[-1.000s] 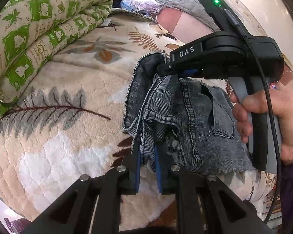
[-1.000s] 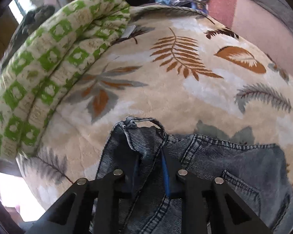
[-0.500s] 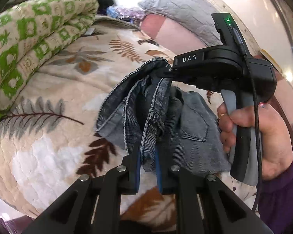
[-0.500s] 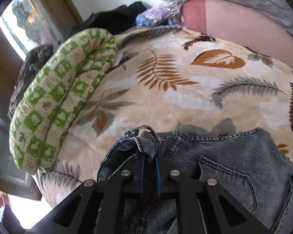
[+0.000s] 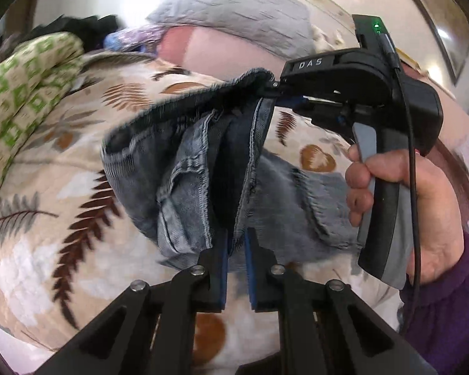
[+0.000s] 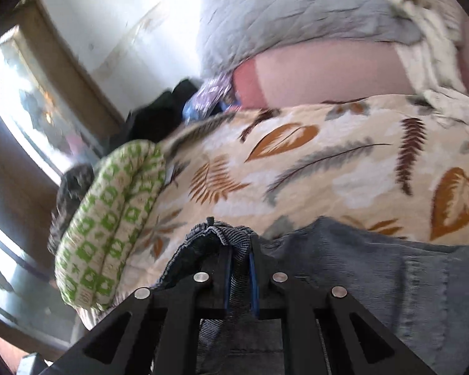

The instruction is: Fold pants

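The pants (image 5: 187, 175) are faded blue-grey jeans, held up off a leaf-patterned blanket (image 5: 62, 218). My left gripper (image 5: 237, 243) is shut on the lower edge of the bunched denim. My right gripper (image 5: 273, 89), seen from the left wrist view at upper right, is shut on the waistband edge; in its own view my right gripper (image 6: 239, 259) pinches a fold of the jeans (image 6: 375, 275). The cloth hangs stretched between the two grippers, with the rest trailing onto the bed at right.
A rolled green-and-white quilt (image 5: 22, 93) lies along the left side of the bed and shows in the right wrist view (image 6: 109, 225). A grey quilted pillow (image 6: 297, 22) and a pink cushion (image 6: 322, 78) are at the head. Dark clothes (image 6: 159, 115) are piled behind.
Both grippers have risen and lifted the jeans higher off the blanket. The right gripper moved up and away from the left, so the denim now hangs stretched between them.
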`<state>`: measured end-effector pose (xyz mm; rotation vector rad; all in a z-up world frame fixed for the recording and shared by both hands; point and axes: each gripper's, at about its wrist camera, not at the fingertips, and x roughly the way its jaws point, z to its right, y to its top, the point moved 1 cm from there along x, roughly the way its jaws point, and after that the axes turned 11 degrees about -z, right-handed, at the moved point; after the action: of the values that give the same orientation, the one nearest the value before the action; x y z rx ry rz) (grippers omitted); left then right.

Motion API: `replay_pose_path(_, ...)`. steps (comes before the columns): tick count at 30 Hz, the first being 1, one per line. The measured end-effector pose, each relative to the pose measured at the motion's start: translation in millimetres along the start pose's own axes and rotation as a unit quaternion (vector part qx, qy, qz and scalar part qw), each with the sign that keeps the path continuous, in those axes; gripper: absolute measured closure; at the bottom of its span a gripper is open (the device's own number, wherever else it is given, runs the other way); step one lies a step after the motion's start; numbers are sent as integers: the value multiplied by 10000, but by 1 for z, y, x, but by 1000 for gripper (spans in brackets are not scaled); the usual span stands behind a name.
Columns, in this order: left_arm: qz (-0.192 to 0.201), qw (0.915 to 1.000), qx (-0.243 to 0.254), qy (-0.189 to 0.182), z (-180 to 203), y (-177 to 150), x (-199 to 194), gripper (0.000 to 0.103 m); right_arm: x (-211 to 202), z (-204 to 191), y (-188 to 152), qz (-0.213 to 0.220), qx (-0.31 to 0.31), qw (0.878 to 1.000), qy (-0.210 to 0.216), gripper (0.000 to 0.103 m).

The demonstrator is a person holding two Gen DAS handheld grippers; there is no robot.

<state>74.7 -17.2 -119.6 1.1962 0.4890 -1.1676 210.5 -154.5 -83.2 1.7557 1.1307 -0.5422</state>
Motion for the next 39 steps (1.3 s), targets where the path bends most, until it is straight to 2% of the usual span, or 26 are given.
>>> replay_pose_path(7,-366,9962,791,61,90,-1,33,95,-75,96,-15,658,757,9947,216,93)
replay_pose_path(13,-630,9854,1572,-195,169,-8,63,95,-132,185,-31,1067,1282,9860,44,93)
replay_pose_path(16,-574,9782,1991,-164,192,-13,62,95,-145,233,-44,1041,1541,9826,-32,93)
replay_pose_path(18,-446,9749,2183,18,198,-11,59,95,-137,264,-52,834,1731,9814,-46,93)
replay_pose_path(22,-81,9737,2187,639,188,14,55,95,-106,313,-67,468,2067,9772,94,89)
replay_pose_path(25,-26,9678,2232,1161,174,32,65,95,-84,329,-72,213,2113,9772,28,86)
replay_pose_path(26,-133,9685,2163,1224,168,39,75,95,-82,331,-73,193,2138,9767,23,82)
replay_pose_path(28,-745,9686,2206,878,163,43,104,95,-89,332,-75,271,2114,9770,1,68)
replay_pose_path(29,-1053,9658,2235,789,161,41,120,95,-94,333,-75,262,2120,9769,-88,44)
replay_pose_path(30,-1145,9642,2232,864,159,38,130,95,-99,333,-77,224,2140,9763,-216,28)
replay_pose_path(33,-1109,9596,2379,1011,163,28,144,97,-124,327,-84,202,1980,9792,-401,27)
replay_pose_path(35,-1051,9618,2321,998,164,27,144,97,-146,315,-94,307,1760,9825,-534,27)
replay_pose_path(39,-1104,9703,2023,735,154,31,137,94,-162,273,-120,194,1233,9916,344,27)
